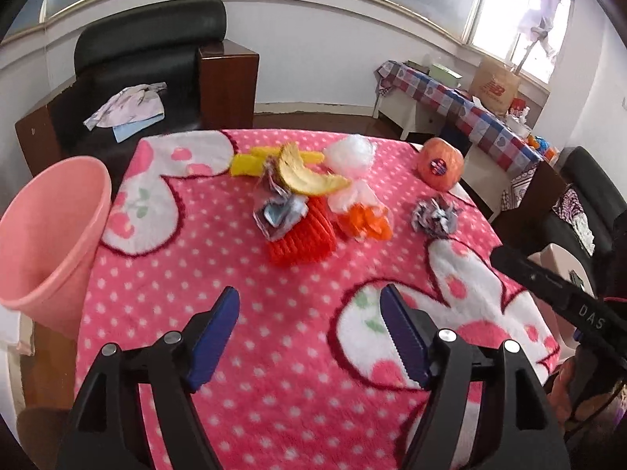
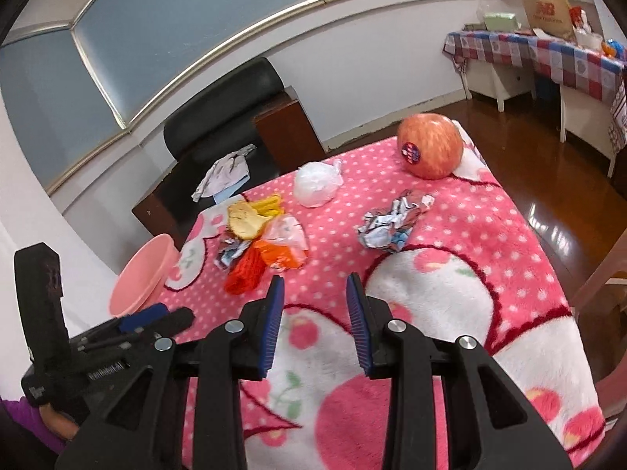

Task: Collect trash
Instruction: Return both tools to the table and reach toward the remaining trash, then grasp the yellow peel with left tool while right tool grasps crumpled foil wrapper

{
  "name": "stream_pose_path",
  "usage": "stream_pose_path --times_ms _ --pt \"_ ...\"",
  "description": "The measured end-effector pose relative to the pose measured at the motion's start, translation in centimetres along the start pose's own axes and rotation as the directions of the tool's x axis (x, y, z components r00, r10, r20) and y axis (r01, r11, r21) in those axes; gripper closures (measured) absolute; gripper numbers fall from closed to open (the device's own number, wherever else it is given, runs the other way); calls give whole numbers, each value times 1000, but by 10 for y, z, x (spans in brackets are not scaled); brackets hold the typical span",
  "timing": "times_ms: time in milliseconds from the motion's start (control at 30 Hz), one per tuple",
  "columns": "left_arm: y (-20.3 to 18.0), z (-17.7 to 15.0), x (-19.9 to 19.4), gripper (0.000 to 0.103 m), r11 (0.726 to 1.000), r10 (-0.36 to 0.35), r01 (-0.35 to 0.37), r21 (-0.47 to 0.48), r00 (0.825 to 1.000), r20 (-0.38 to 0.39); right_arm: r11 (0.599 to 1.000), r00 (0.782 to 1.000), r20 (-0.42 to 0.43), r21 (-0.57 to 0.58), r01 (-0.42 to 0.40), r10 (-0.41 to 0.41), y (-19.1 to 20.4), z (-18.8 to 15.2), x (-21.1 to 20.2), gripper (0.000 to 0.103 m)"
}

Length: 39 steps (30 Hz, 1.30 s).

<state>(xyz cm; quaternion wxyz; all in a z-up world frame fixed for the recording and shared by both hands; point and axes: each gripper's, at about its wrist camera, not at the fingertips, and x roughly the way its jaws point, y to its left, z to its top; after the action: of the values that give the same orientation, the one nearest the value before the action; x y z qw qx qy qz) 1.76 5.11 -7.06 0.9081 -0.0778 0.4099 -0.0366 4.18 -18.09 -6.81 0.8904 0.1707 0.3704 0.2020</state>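
Pink dotted blanket [image 1: 235,274] under both grippers. Crumpled foil wrapper [image 2: 392,221] at 1 o'clock of right gripper [image 2: 315,293], long axis toward 1–2 o'clock. Left gripper [image 1: 309,309] spread wide, empty; right part-open, empty.

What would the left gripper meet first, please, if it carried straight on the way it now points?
Probably the bare pink blanket just ahead, since the open left gripper tilts downward; beyond that lies the red knitted piece.

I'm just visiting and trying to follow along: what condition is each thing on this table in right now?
Left gripper: open, empty.
Right gripper: partly open, empty.
Pink bin: beside the table, tilted, mouth open.
Apple: whole, sticker on, lying apart near the far corner.
Foil wrapper: crumpled, lying alone.
White plastic bag: scrunched up.
Peel: curled, on top of the pile.
Red mesh: bunched up, in the pile.
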Motion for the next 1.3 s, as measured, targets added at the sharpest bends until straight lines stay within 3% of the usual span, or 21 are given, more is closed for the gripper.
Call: stream_pose_path --times_ms 167,467,533,900,967,1033,1300 --pt "8 21 12 33 1000 22 -22 -2 1000 1 999 999 -33 44 -1 2 -18 7 16 69" --pt "2 64 27 63 996 52 -56 74 997 53 998 999 -44 67 11 -8 -33 22 33 69" --pt "-2 74 35 68 994 48 -52 91 997 54 997 999 -43 70 13 -10 -36 25 35 63" --pt "-13 102 84 68 975 139 -151 160 987 86 989 998 -58 146 19 -11 -57 37 52 59" --pt "-14 101 92 77 972 146 -157 177 986 75 987 998 -61 159 21 -12 -60 38 56 59" --pt "-15 100 97 97 968 155 -164 189 986 61 986 998 -67 166 26 -15 -63 39 59 59" --pt "-19 98 67 100 981 71 -90 169 991 115 980 995 -89 194 49 -32 -67 42 78 59"
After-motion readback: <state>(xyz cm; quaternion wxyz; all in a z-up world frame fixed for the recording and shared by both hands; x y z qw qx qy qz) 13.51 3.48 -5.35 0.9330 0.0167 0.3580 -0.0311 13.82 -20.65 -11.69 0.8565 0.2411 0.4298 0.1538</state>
